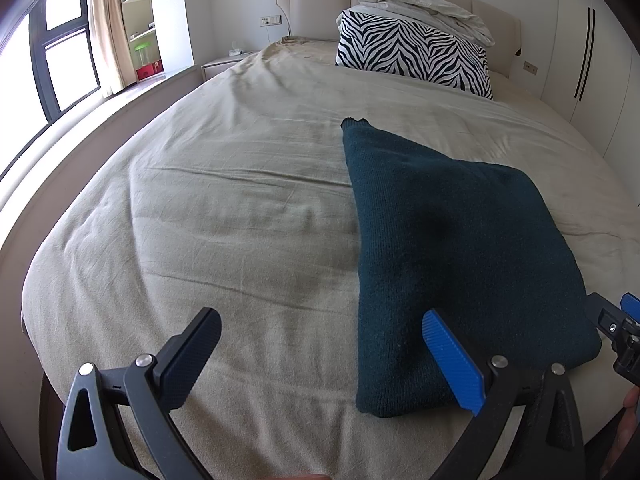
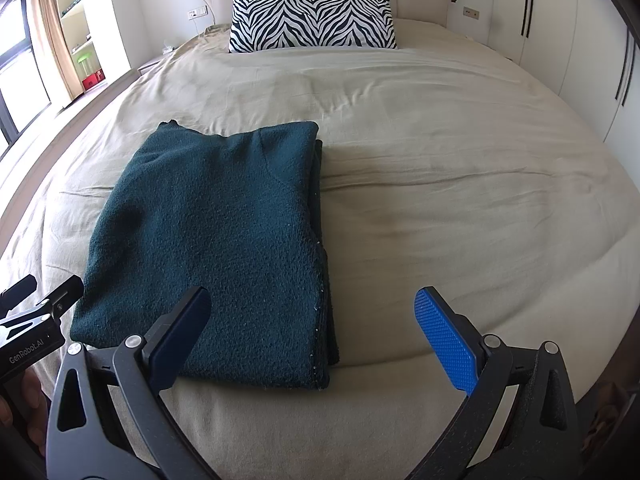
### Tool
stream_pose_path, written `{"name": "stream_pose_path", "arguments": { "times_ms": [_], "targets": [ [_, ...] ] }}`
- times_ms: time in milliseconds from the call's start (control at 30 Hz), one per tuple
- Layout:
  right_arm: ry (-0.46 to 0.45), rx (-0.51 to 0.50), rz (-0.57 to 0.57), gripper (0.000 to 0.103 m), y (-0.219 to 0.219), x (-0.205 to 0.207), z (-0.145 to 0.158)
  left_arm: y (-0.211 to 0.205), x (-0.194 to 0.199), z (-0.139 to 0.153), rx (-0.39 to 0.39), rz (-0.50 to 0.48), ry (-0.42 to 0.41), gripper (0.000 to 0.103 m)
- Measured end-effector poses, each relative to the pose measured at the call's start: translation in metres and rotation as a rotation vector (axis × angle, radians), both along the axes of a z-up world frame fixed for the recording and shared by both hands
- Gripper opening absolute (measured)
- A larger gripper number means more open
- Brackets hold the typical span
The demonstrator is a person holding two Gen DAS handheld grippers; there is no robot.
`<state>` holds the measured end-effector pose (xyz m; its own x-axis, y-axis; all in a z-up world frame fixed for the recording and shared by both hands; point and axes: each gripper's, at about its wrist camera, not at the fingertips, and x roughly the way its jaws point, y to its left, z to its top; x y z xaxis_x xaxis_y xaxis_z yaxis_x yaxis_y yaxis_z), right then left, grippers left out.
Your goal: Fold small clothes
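Observation:
A dark teal knitted garment (image 1: 452, 248) lies folded into a long rectangle on the beige bed sheet (image 1: 224, 208). It also shows in the right wrist view (image 2: 224, 240). My left gripper (image 1: 320, 344) is open and empty, just above the sheet at the garment's near left corner. My right gripper (image 2: 312, 320) is open and empty, over the garment's near right corner. The right gripper's tip shows at the right edge of the left wrist view (image 1: 616, 320). The left gripper shows at the left edge of the right wrist view (image 2: 40, 304).
A zebra-striped pillow (image 1: 416, 52) and a bundled pale duvet (image 1: 424, 4) lie at the padded headboard (image 1: 316, 4). A window (image 1: 60, 60), curtain and shelves stand left of the bed. White wardrobe doors (image 2: 560, 40) stand to the right.

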<state>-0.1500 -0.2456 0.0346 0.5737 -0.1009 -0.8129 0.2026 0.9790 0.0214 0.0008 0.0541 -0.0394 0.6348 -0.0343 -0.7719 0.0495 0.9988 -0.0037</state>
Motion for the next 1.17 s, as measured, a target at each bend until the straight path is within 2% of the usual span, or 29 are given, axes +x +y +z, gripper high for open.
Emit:
{"name": "stream_pose_path", "arguments": {
  "times_ms": [1167],
  "targets": [
    [0.013,0.005,0.011,0.103,-0.0030,-0.0035,-0.0069,-0.0027,-0.0014,-0.0045,0.015,-0.010,0.002,0.103]
  ]
}}
